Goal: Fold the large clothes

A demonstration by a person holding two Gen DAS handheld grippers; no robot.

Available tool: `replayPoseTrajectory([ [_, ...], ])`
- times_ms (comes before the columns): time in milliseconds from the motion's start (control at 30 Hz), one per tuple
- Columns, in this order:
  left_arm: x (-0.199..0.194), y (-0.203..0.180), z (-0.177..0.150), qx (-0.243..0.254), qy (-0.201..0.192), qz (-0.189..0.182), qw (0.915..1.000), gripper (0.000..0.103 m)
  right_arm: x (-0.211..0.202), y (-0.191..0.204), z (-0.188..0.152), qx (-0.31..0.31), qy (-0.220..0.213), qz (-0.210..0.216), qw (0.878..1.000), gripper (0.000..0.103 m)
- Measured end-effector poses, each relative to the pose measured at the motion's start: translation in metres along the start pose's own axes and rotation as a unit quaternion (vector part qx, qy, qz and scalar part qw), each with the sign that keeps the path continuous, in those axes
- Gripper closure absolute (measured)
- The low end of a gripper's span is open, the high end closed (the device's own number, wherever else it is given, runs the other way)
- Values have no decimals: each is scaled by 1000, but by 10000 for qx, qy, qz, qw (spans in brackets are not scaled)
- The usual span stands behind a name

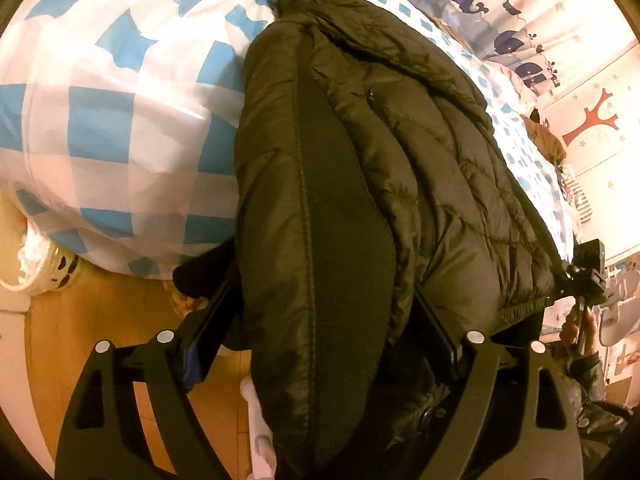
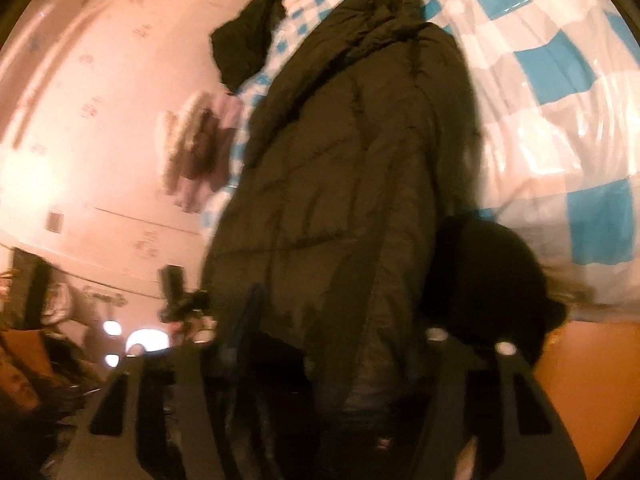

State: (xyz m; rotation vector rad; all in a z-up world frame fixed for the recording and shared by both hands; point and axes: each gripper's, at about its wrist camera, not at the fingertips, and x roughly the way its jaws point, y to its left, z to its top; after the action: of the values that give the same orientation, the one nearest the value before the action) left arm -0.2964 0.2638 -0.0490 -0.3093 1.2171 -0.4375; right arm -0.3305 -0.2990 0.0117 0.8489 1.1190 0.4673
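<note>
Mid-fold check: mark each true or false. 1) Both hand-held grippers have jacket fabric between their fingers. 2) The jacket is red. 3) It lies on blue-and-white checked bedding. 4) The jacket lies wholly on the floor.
1) True: the left hand-held gripper and right hand-held gripper both clamp the jacket.
2) False: it is dark olive-black.
3) True: the checked bedding is under it.
4) False: it stretches across the bed; the wooden floor is below.

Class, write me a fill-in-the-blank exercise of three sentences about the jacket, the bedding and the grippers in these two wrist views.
1. The dark puffer jacket lies on a blue-and-white ____ bedcover.
2. The left gripper is shut on the ____.
3. The curtain behind the bed is printed with ____.

Missing words: checked; jacket; whales
</note>
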Motion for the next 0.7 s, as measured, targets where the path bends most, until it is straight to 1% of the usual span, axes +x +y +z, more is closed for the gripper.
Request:
replayPoseTrajectory([
  [33,-1,-1,-1,21,-15,-12,10000,21,1,0,-1,20,20,-79,10000,71],
  [67,-1,-1,-1,38,-10,-13,10000,21,3,-1,-3,42,35,-133,9999,77],
  [100,-2,1,0,23,3,-19,10000,23,4,-3,-5,70,18,-111,9999,78],
  [133,-2,3,1,-36,-41,-153,9999,34,4,-5,-6,97,-20,-80,9999,80],
  [200,-3,8,3,-209,-3,-436,9988,42,3,-6,-7,152,-93,-15,9998,81],
  [233,-6,12,4,-321,-61,-665,9973,58,3,-8,-9,194,-137,52,9997,81],
  [267,-8,14,4,-356,-38,-843,9958,63,3,-9,-9,232,-151,109,9996,82],
  [300,-10,14,4,-357,-20,-893,9954,63,2,-12,-10,261,-159,179,9994,82],
  [333,-13,14,4,-287,-55,-794,9964,61,1,-14,-10,284,-164,231,9992,82],
  [367,-13,13,5,-267,-52,-708,9971,57,2,-14,-9,289,-164,270,9991,82],
  [400,-11,12,6,-276,-9,-436,9987,35,3,-14,-8,292,-148,289,9990,82],
  [433,-9,12,7,-280,7,-203,9994,15,4,-15,-7,318,-97,331,9989,82],
  [467,-5,12,8,-266,14,-17,9996,13,5,-15,-6,329,-62,341,9989,81],
  [500,0,12,9,-249,49,-36,9997,13,5,-14,-4,329,-25,337,9989,80],
  [567,9,16,11,-345,101,-275,9990,14,8,-8,-2,221,65,208,9995,79],
  [600,11,15,12,-336,71,-436,9985,29,11,-5,-1,170,108,164,9997,79],
  [633,13,13,11,-302,121,-787,9964,55,12,-3,-1,147,115,170,9997,79],
  [667,12,13,12,-374,144,-1069,9935,65,14,-3,-2,191,90,269,9994,79],
  [700,9,12,12,-402,105,-1100,9931,84,14,-4,-2,231,55,362,9991,80],
])
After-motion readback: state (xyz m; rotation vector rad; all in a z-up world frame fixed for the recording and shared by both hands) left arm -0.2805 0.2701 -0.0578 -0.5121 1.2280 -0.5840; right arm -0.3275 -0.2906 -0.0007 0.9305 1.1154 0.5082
